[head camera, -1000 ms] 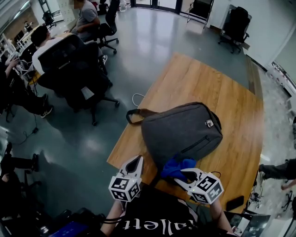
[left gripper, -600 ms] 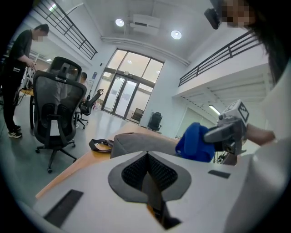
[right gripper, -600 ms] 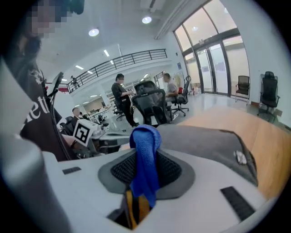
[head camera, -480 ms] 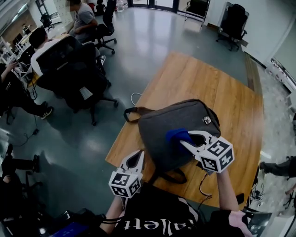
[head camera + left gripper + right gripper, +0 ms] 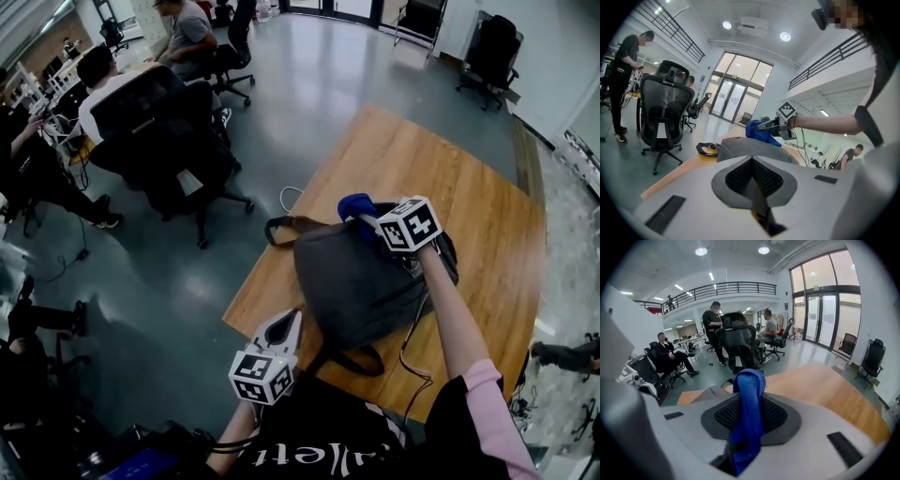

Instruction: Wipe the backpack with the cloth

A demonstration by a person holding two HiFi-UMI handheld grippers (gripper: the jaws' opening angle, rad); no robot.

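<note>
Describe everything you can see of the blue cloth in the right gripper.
The blue, fleecy-looking cloth is bunched into a soft crumpled strip, pinched between the jaws of the right gripper, which are shut on it. One rounded end pokes out past the jaw tips; the rest trails back between them. It sits at the far edge of the grey fabric backpack, apparently touching it, above the wooden table.

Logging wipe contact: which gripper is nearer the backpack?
Right. The right gripper, shut on the cloth, is over the backpack's far end; the left gripper hangs shut off its near-left corner, apart from it.
</note>
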